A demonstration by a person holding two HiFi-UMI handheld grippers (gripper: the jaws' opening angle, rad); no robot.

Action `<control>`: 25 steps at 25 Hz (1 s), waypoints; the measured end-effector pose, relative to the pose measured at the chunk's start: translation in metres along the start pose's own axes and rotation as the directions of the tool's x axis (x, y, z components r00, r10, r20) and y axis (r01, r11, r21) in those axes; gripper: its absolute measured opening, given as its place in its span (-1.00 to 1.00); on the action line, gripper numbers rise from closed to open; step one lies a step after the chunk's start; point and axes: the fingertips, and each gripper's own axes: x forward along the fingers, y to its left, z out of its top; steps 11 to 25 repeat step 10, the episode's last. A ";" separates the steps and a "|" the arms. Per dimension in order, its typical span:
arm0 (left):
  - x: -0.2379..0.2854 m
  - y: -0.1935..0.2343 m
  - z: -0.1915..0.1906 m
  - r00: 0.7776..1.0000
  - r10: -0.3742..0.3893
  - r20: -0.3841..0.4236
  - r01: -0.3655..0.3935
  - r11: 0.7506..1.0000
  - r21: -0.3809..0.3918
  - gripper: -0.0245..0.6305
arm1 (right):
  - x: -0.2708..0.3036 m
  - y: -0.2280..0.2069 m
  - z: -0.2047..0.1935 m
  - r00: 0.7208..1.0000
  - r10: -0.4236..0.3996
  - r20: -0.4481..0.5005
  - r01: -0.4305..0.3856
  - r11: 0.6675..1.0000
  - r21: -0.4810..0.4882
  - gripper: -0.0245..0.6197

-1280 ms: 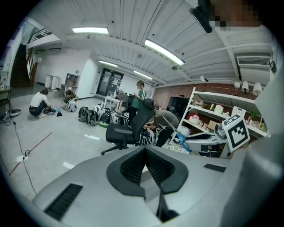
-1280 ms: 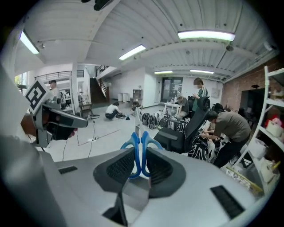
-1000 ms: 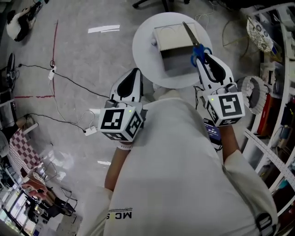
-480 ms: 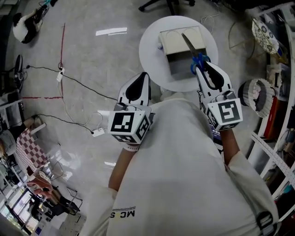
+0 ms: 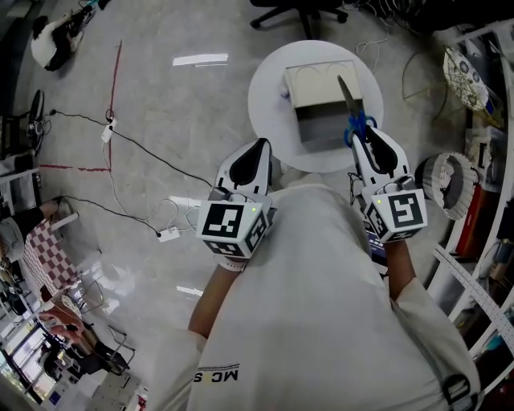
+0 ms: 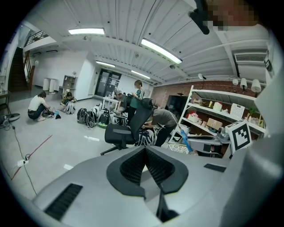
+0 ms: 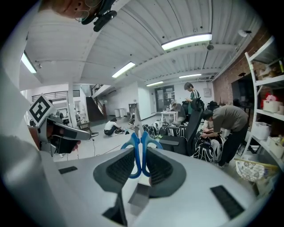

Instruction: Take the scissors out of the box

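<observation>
My right gripper (image 5: 365, 132) is shut on the blue handles of the scissors (image 5: 354, 111), whose blades point up and away over the box. In the right gripper view the scissors (image 7: 140, 150) stand upright between the pads, clamped by the handle loops at the gripper (image 7: 141, 163). The open cardboard box (image 5: 321, 104) sits on the round white table (image 5: 269, 100), its flap folded back. My left gripper (image 5: 255, 152) hangs left of the table over the floor, shut with nothing in it; in its own view the left gripper (image 6: 145, 165) has its pads pressed together.
A black office chair (image 5: 289, 10) stands beyond the table. Cables and a power strip (image 5: 169, 233) lie on the glossy floor at left. Shelving (image 5: 482, 160) and a round basket (image 5: 450, 181) crowd the right side. People (image 7: 226, 122) stand and crouch further off in the room.
My right gripper, with the scissors in it, has drawn back and down toward my body. The left gripper has shifted right, nearer the table. The camera itself has also moved.
</observation>
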 end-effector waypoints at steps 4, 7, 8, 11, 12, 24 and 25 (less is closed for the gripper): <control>0.000 0.002 -0.001 1.000 0.012 0.002 -0.012 1.000 -0.011 -0.89 | 0.003 -0.004 -0.006 1.000 0.012 -0.015 -0.012 1.000 0.001 -0.48; -0.007 0.001 -0.007 1.000 0.024 -0.006 -0.025 0.999 -0.042 -0.89 | 0.000 -0.008 -0.013 0.999 0.013 -0.036 -0.014 1.000 -0.008 -0.48; -0.009 -0.001 -0.010 1.000 0.029 -0.009 -0.030 0.998 -0.047 -0.89 | -0.001 -0.010 -0.015 0.999 0.010 -0.043 -0.011 1.000 -0.015 -0.48; -0.013 -0.004 -0.014 0.999 0.039 -0.015 -0.039 0.998 -0.053 -0.89 | -0.003 -0.016 -0.018 0.999 0.002 -0.054 -0.003 1.000 -0.026 -0.48; -0.013 -0.004 -0.014 0.999 0.039 -0.015 -0.039 0.998 -0.053 -0.89 | -0.003 -0.016 -0.018 0.999 0.002 -0.054 -0.003 1.000 -0.026 -0.48; -0.013 -0.004 -0.014 0.999 0.039 -0.015 -0.039 0.998 -0.053 -0.89 | -0.003 -0.016 -0.018 0.999 0.002 -0.054 -0.003 1.000 -0.026 -0.48; -0.013 -0.004 -0.014 0.999 0.039 -0.015 -0.039 0.998 -0.053 -0.89 | -0.003 -0.016 -0.018 0.999 0.002 -0.054 -0.003 1.000 -0.026 -0.48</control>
